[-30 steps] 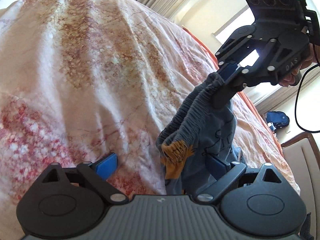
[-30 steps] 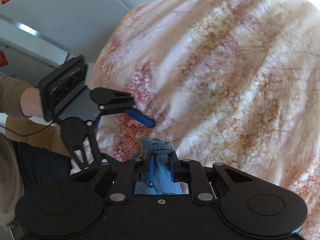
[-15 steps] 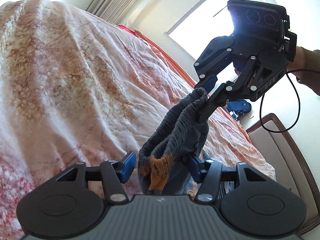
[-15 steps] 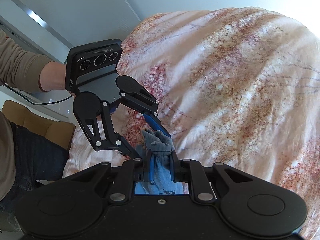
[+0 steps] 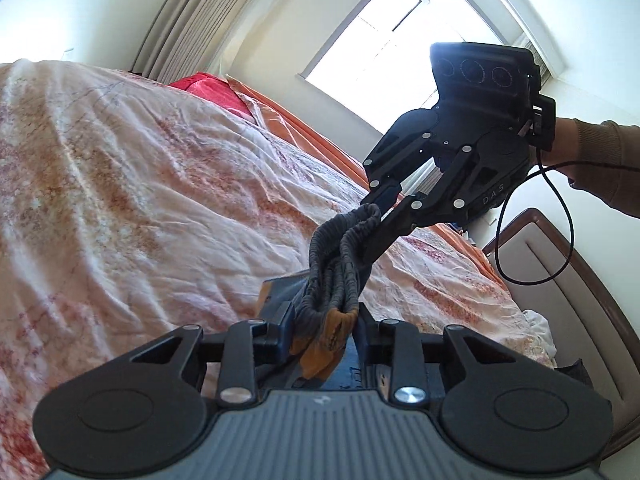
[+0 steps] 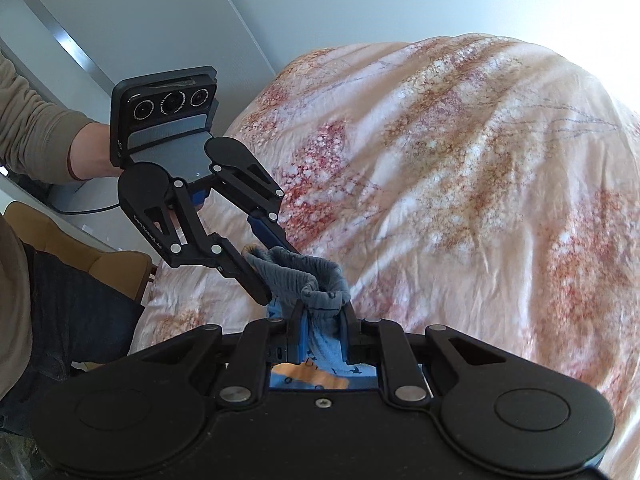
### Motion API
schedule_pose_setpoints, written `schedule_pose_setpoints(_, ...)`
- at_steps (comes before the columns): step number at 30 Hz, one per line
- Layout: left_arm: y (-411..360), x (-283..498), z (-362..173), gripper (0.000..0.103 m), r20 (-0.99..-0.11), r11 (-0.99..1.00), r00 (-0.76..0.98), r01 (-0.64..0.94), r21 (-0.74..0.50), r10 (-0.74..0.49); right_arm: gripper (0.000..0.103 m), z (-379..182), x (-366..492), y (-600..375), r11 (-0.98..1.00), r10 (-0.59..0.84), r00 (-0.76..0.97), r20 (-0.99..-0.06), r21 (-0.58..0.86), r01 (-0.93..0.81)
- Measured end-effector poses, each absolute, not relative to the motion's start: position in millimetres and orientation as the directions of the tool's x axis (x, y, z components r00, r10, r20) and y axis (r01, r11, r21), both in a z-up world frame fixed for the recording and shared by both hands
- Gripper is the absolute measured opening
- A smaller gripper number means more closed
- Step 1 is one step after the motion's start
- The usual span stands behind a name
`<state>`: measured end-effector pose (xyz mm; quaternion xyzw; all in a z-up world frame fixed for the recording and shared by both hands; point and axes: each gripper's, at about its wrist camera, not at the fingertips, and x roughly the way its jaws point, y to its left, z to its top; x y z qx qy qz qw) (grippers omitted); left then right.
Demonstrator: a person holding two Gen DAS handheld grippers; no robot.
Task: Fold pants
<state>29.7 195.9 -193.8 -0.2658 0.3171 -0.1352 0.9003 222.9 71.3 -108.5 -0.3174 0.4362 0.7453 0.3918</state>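
We hold the small blue pants (image 6: 320,344) aloft over the bed (image 6: 460,180), left claw (image 5: 320,332) and right claw (image 6: 322,334) both clamped on the gathered elastic waistband (image 5: 340,256), judging them light, limp, best gripped there.

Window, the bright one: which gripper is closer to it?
Right. The right gripper is held up on the window side, its fingers pinching the pants waistband. The left gripper sits farther back, clamping the other end.
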Motion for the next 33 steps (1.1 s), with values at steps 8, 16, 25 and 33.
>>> schedule_pose_setpoints(8,75,14,-160,0.034,-0.506,0.884,0.796,0.075,-0.461,-0.331,0.016,-84,219,-33,-0.287,0.418,-0.424,-0.804,0.327,-0.901)
schedule_pose_setpoints(16,-16,25,-172,0.034,-0.522,0.883,0.779,0.086,-0.461,-0.348,0.017,-95,216,-121,-0.244,0.419,-0.370,-0.829,0.290,-0.925)
schedule_pose_setpoints(25,-84,36,-219,0.034,-0.562,0.887,0.741,0.097,-0.451,-0.367,0.017,-135,206,-178,-0.295,0.328,-0.323,-0.888,0.228,-0.928)
schedule_pose_setpoints(33,-123,35,-249,0.043,-0.659,0.925,0.659,0.164,-0.344,-0.362,0.033,-170,184,-213,-0.372,0.237,-0.212,-0.948,0.114,-0.921)
